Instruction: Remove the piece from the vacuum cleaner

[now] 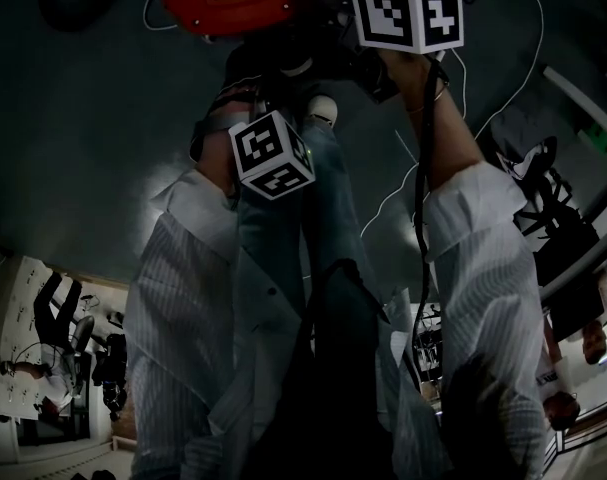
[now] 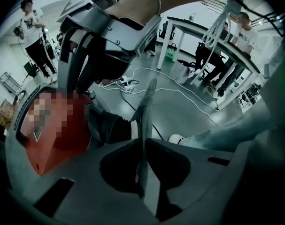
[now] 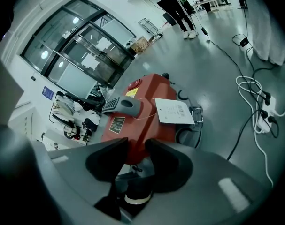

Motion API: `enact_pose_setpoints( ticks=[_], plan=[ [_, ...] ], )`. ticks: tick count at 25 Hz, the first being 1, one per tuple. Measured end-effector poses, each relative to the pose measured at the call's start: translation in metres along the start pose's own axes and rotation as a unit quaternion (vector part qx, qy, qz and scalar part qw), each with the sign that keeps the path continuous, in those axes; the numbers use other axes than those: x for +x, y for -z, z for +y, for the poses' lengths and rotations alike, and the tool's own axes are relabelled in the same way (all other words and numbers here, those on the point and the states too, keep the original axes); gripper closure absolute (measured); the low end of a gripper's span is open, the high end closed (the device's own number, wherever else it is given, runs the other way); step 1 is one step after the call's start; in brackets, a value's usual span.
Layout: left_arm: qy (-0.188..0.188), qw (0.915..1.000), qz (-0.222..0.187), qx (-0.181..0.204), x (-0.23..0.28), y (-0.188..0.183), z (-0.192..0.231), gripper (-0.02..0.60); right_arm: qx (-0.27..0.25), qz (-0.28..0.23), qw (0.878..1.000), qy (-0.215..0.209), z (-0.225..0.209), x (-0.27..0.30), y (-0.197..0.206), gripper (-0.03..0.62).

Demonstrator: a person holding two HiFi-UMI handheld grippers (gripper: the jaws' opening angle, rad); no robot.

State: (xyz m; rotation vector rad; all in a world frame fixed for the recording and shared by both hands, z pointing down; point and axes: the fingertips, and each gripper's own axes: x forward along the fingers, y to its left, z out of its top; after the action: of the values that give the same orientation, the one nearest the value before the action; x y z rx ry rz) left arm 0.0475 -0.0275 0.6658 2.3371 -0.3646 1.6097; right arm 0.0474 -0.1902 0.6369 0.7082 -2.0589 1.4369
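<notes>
Left gripper [image 2: 147,111]: my jaws stand together along the middle of the left gripper view, and I see nothing between them. The red vacuum cleaner [image 2: 62,149] lies at lower left of that view, well clear of these jaws.

Right gripper [image 3: 137,146]: my jaws stand apart at lower centre of the right gripper view, with the vacuum cleaner's red body showing through the gap. Low between them, at the bottom centre, sits the piece [image 3: 135,193], a dark round part with a pale ring. The pads do not press on it. I cannot tell whether it is joined to the machine.

The vacuum cleaner rests on the grey floor [image 3: 217,69], grey handle [image 3: 123,106] on top, with a white tag [image 3: 174,111] lying to the right of the handle. Cables [image 3: 259,111] trail across the floor at right.

In the head view the vacuum cleaner sits at top centre.
</notes>
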Motion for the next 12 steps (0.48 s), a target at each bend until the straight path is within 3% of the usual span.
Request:
enact_pose_setpoints(
  ticks=[12],
  plan=[
    [0.008,0.9999,0.007,-0.005,0.0009,0.0008,-0.0006,0.545,-0.001,-0.001,1.0,0.0,0.0002,0.0028,-0.0051,0.445]
  ],
)
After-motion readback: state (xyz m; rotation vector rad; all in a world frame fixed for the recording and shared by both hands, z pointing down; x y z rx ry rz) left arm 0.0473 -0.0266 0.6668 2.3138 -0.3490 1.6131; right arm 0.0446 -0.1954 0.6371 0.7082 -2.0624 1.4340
